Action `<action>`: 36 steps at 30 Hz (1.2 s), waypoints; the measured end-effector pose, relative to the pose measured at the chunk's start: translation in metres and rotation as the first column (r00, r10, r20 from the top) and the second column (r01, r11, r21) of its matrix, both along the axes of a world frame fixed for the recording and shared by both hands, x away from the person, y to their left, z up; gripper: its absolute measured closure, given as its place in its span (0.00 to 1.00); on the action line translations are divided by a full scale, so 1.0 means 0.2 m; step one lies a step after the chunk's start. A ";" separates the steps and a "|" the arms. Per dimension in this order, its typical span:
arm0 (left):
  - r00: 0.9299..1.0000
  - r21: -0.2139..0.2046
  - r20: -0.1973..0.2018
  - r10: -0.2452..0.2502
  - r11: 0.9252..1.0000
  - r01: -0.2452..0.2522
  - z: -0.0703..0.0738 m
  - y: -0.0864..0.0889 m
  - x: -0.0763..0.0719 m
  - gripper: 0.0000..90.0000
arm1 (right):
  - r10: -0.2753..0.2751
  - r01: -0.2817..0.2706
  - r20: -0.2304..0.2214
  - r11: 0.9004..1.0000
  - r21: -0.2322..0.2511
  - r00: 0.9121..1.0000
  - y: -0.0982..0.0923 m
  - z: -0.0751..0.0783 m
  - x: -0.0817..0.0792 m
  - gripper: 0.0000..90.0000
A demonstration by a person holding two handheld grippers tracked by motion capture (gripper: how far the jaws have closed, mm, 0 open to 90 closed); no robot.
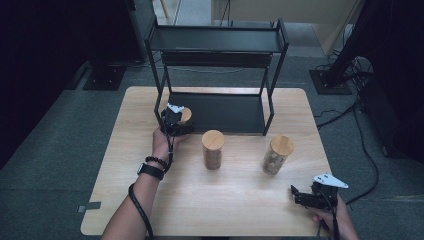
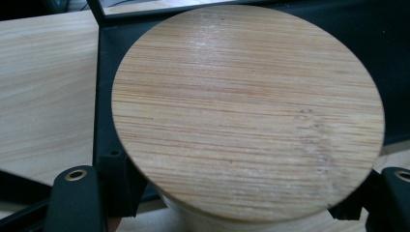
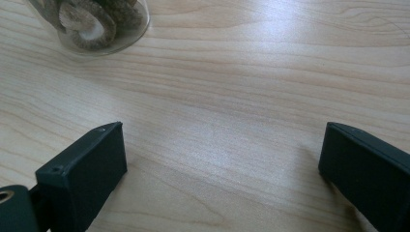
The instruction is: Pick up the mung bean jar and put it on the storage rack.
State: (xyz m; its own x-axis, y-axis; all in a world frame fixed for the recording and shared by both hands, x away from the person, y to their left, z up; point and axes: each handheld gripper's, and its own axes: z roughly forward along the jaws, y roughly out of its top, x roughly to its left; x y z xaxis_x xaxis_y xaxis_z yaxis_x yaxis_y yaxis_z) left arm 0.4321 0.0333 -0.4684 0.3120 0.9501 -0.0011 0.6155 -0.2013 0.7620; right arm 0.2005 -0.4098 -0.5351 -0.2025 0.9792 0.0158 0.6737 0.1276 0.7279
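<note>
My left claw [image 1: 176, 122] grips a wood-lidded jar [image 2: 246, 111] at the rack's [image 1: 215, 45] front left leg, near the tabletop's [image 1: 240, 200] far edge, probably for shelving. My right claw [image 1: 305, 196] rests released near the right corner.

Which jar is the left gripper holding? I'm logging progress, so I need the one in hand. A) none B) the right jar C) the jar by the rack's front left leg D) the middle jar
C: the left gripper is shut on the jar by the rack; in the left gripper view its jaws flank the jar's wooden lid, while two other jars stand free.
</note>
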 end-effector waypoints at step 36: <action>0.999 0.000 -0.011 0.053 0.999 -0.053 -0.08 -0.04 0.18 0.28 | 0.026 -0.026 0.000 1.000 -0.001 1.000 0.00 0.00 0.00 0.03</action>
